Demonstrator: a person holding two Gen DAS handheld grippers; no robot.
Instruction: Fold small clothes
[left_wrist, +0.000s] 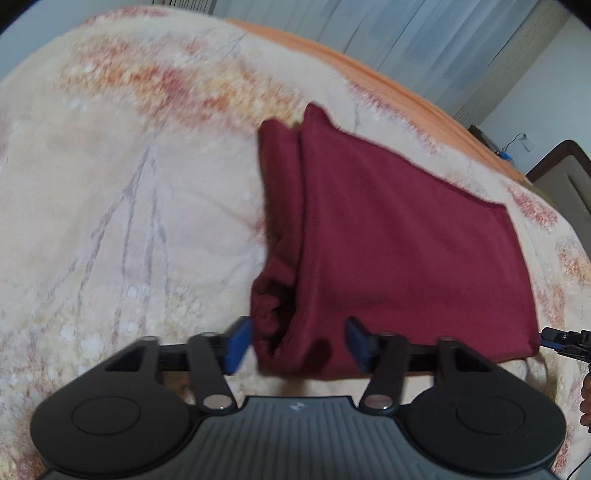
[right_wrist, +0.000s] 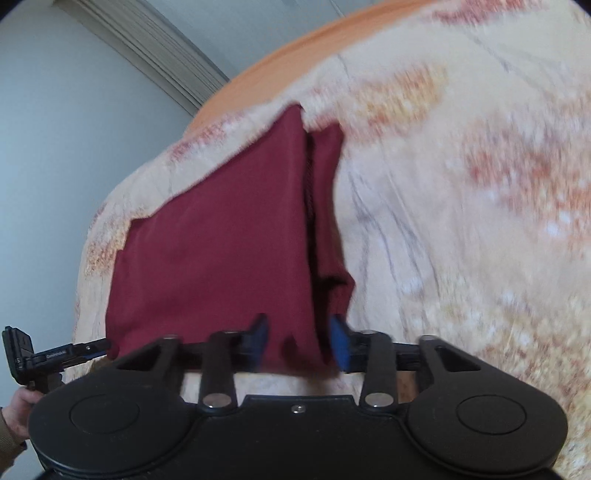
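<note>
Garment: a maroon garment (left_wrist: 399, 240) is laid on a floral bedspread (left_wrist: 129, 221), partly folded, with a narrower strip doubled along one long side; what kind of clothing it is cannot be told.
Landmark: all places are given relative to the garment.
Left gripper (left_wrist: 298, 345): it is set at the garment's near hem, at the corner where the doubled strip bunches; the blue pads (left_wrist: 238, 343) stand wide apart, with cloth lying between them but not pinched.
Right gripper (right_wrist: 298, 341): it is set at the near hem too, its pads (right_wrist: 340, 345) moderately parted around the cloth; no clamping is seen.
Conflict of views: each camera shows the other tool off a different near corner, so which corner each gripper truly straddles cannot be settled.
Step in hand: it is judged that the near hem is being addressed for the next fold.
Grip advice: all layers at the hem should be gathered between the pads before closing, the bunched corner especially, lest only the top layer be taken.
Lift advice: both corners should be raised together and level, so that the doubled strip is not dragged open.
Risk: the soft bedspread may be caught with the cloth if the pads are pressed down deep.
Blur: both views are smeared, so fine creases cannot be read.
</note>
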